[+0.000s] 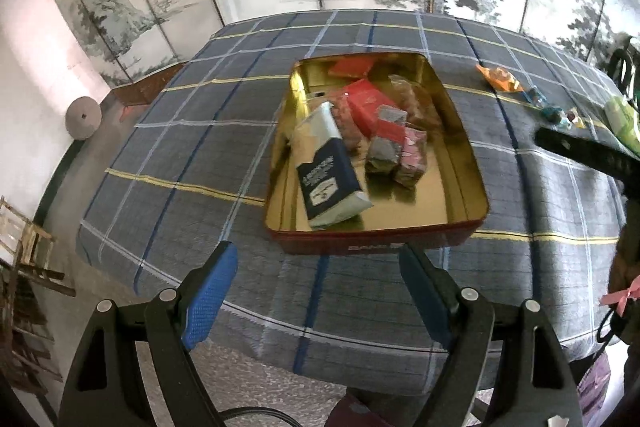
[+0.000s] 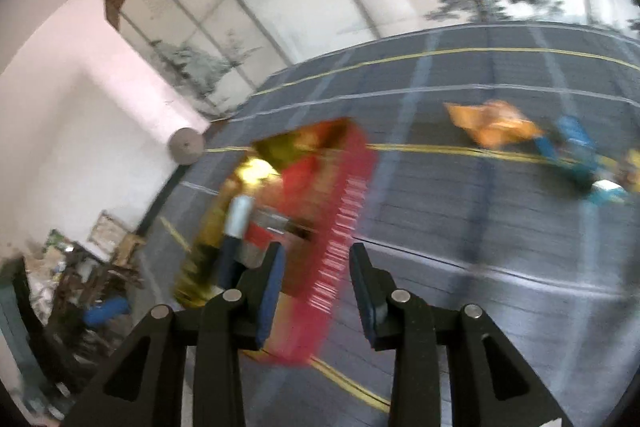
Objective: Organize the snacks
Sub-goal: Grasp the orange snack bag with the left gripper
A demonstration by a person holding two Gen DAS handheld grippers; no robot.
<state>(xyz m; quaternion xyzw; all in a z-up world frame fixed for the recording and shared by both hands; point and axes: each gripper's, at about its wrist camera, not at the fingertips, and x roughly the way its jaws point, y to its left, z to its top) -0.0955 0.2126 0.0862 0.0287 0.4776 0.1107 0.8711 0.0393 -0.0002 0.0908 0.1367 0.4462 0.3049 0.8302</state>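
Observation:
An open tin (image 1: 468, 163) with a gold inside and red walls sits on the checked tablecloth. It holds a white-and-navy packet (image 1: 330, 175), a red box (image 1: 368, 103), dark and pink wrapped bars (image 1: 400, 155) and brown wrapped snacks. My left gripper (image 1: 318, 251) hangs open just before the tin's near wall, its blue pads wide apart and empty. The right wrist view is blurred by motion. In it my right gripper (image 2: 317, 249) hovers over the tin's red side wall (image 2: 344, 211) with a narrow gap between its pads and nothing gripped.
Loose snacks lie on the cloth right of the tin: an orange packet (image 1: 498, 77) (image 2: 494, 125), small blue sweets (image 2: 572, 147) and a green packet (image 1: 622, 119). A black bar of the right-hand tool (image 1: 580, 155) enters from the right. A painted folding screen stands behind the table.

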